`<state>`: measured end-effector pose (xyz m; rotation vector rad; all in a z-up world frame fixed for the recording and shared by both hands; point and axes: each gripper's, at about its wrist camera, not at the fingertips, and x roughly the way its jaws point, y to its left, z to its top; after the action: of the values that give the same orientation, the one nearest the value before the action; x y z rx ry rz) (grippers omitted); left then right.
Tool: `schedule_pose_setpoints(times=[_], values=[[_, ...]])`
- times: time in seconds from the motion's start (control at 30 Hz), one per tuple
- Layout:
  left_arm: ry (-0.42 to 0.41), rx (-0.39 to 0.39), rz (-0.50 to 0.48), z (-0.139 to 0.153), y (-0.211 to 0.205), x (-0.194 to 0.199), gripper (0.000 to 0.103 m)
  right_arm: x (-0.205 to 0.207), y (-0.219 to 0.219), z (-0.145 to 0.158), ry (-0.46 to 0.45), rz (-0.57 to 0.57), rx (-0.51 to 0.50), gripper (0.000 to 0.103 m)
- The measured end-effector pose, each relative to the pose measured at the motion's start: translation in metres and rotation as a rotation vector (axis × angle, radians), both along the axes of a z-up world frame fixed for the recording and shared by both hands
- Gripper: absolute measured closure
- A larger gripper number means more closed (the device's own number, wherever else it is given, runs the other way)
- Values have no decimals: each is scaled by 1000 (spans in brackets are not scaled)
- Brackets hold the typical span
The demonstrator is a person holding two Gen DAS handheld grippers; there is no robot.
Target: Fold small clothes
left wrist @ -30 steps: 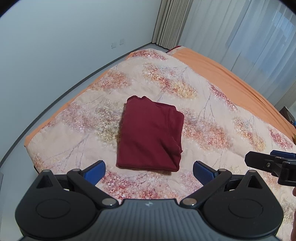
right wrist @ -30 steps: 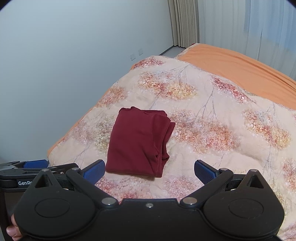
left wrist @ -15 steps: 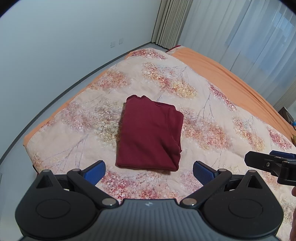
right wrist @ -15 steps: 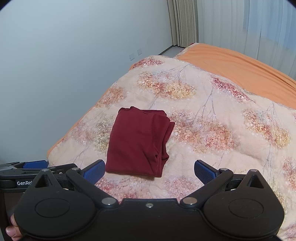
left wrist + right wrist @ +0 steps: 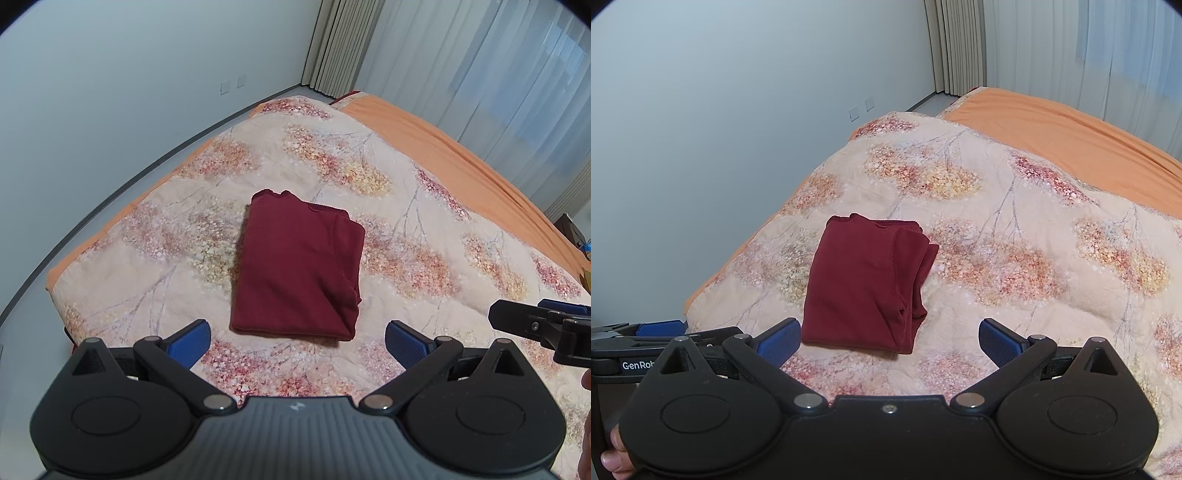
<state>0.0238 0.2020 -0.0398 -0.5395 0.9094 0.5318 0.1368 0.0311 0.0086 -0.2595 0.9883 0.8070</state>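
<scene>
One maroon garment (image 5: 299, 269), folded into a rectangle, lies on the floral quilt (image 5: 406, 229) at 12 o'clock from your left claw (image 5: 297, 341). Both your claws, left and right claw (image 5: 889, 341), gape wide, empty, clear of cloth.

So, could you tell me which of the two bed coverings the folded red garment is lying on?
The floral quilt, patterned with pink and yellow blossoms, carries the folded red garment; the plain orange sheet lies bare beyond it.
</scene>
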Motion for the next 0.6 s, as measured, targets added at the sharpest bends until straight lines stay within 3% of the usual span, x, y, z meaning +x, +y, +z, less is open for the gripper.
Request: schedule_pose_setpoints(times=[0.6], values=[[0,0,2,2,-3,-1,0,0,-1,2,1,-2,0,1]])
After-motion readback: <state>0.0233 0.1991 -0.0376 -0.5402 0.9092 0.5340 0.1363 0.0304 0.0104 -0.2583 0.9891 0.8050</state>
